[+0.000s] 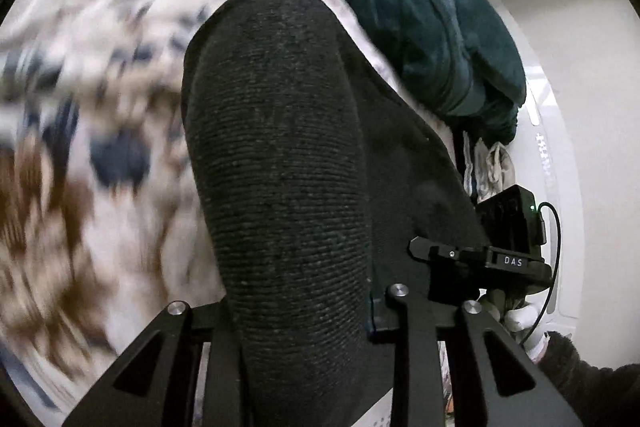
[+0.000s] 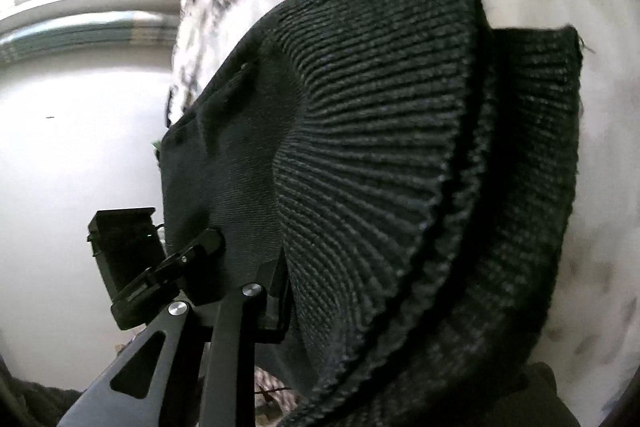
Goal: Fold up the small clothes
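Observation:
A black ribbed knit garment [image 1: 280,147] hangs lifted between both grippers, above a patterned bedspread. In the left wrist view it fills the gap of my left gripper [image 1: 304,315], which is shut on it; the cloth hides the fingertips. Off to the right, my right gripper [image 1: 448,255] pinches the same garment's edge. In the right wrist view the garment [image 2: 380,147] fans out in ribs from my right gripper [image 2: 320,307], shut on it, with one finger covered by cloth. The left gripper [image 2: 200,247] holds the garment's left corner.
The white bedspread with blue and brown print [image 1: 100,107] lies below, blurred. A teal fleece garment [image 1: 420,27] is heaped at the upper right, small pale cloths [image 1: 488,163] below it. A gloved hand [image 1: 516,315] and dark fuzzy sleeve [image 1: 580,367] carry the right gripper.

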`<state>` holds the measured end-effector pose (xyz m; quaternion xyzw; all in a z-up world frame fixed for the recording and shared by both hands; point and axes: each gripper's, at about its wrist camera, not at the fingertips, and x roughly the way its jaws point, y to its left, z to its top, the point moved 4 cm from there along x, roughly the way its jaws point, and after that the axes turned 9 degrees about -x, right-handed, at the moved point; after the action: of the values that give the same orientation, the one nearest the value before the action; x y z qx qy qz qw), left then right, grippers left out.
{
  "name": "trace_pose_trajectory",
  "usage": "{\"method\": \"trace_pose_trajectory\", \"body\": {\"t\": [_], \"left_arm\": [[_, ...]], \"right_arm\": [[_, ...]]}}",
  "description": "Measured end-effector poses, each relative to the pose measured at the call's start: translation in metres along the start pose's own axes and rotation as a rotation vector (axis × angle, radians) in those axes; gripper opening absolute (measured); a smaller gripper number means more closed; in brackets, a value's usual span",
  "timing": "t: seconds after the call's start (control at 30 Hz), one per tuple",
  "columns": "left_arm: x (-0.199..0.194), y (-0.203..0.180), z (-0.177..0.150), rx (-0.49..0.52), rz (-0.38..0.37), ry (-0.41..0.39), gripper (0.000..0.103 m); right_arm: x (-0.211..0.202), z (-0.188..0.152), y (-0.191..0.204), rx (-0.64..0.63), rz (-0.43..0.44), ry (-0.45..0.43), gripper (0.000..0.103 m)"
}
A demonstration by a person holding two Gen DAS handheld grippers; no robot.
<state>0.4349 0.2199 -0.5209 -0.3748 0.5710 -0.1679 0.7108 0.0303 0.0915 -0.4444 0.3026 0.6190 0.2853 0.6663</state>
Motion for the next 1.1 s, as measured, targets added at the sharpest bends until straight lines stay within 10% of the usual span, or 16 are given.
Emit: {"method": "trace_pose_trajectory", "body": {"t": [0.57, 0.73, 1.1], "left_arm": [[0.094, 0.012, 0.226, 0.047, 0.090, 0.031, 0.028], [0.097, 0.037, 0.234, 0.009, 0.125, 0.080, 0.056], [0.049, 0.034, 0.184, -0.042, 0.238, -0.085, 0.056]], "right_arm": [[0.038, 0.243, -0.007, -0.009, -0.003, -0.087, 0.023], [0.054, 0.276, -0.040, 0.009, -0.156, -0.011, 0.034], [-0.014, 0.246, -0.042, -0.022, -0.455, -0.103, 0.055]]}}
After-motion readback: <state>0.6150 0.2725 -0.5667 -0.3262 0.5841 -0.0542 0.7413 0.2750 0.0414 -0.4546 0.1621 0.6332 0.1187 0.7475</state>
